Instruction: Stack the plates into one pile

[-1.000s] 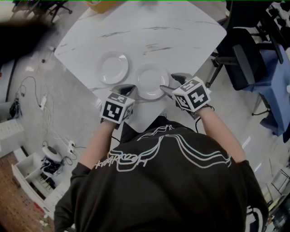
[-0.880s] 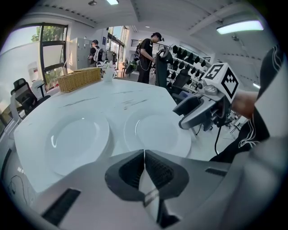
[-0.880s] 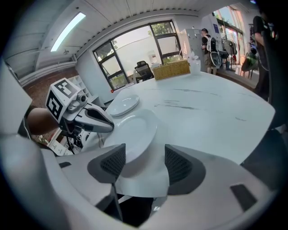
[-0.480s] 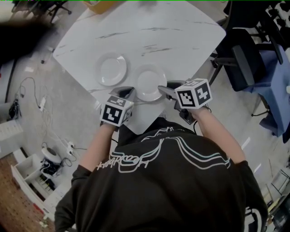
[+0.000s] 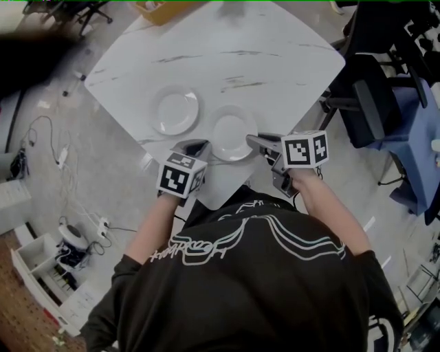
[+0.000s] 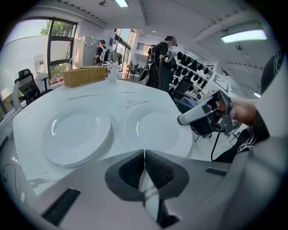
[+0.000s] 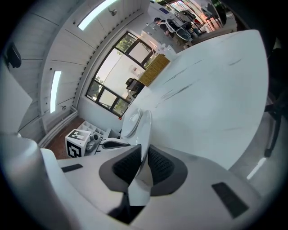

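Two white plates lie side by side on the white marbled table (image 5: pixel 275 48). The left plate (image 5: pixel 176 110) (image 6: pixel 76 134) looks thicker, like a small pile. The right plate (image 5: pixel 234 132) (image 6: pixel 155 132) is single. My right gripper (image 5: pixel 253 139) (image 6: pixel 182 120) is at that plate's near right rim, jaws closing, and the rim (image 7: pixel 143 130) sits squeezed between the pads. My left gripper (image 5: pixel 194 144) (image 6: pixel 144 152) hovers by the table's near edge just left of that plate, shut with nothing in it.
A wicker basket (image 5: pixel 161 8) (image 6: pixel 83 75) stands at the table's far edge. Dark office chairs (image 5: pixel 371 96) crowd the right side. Cables (image 5: pixel 69 165) and a white drawer unit (image 5: pixel 41 268) lie on the floor at the left. People (image 6: pixel 159 63) stand far behind.
My right gripper has rolled, turning its marker cube, and its jaws have closed onto the right plate's rim. The left gripper has stayed put.
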`<action>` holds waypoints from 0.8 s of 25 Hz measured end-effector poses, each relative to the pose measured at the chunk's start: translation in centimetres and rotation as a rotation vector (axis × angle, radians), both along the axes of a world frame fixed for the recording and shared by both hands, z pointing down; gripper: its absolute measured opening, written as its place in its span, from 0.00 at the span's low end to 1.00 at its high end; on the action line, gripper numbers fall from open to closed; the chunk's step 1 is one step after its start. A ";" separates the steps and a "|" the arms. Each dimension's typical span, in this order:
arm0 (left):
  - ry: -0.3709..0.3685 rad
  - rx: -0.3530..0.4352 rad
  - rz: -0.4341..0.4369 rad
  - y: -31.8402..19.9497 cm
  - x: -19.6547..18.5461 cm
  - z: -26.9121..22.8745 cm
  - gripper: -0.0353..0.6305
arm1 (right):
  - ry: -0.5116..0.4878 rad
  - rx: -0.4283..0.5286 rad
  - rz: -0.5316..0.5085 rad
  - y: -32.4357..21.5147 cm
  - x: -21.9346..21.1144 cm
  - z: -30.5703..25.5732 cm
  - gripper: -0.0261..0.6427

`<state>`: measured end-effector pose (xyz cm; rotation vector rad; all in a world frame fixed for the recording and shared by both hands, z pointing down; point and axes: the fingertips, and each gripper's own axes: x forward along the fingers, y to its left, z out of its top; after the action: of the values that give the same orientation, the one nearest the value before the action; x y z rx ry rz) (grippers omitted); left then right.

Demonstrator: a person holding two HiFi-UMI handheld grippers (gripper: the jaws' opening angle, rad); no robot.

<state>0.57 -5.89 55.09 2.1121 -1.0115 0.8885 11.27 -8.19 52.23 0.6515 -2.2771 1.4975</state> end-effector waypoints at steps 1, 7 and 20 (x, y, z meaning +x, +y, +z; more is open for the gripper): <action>0.006 -0.003 -0.002 0.1 -0.1 0.0 0.10 | -0.011 -0.008 0.014 0.0 0.0 -0.1 0.13; 0.033 0.004 -0.007 0.2 -1.6 -0.9 0.10 | -0.078 -0.044 0.086 -0.4 -0.6 -1.1 0.10; 0.057 0.011 -0.040 -0.3 -10.7 -4.9 0.10 | -0.214 -0.033 0.213 -1.3 -5.3 -6.3 0.10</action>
<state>-10.17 -6.19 50.21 2.1064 -1.0280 0.7999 6.02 -9.48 45.88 0.7782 -2.3953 1.7769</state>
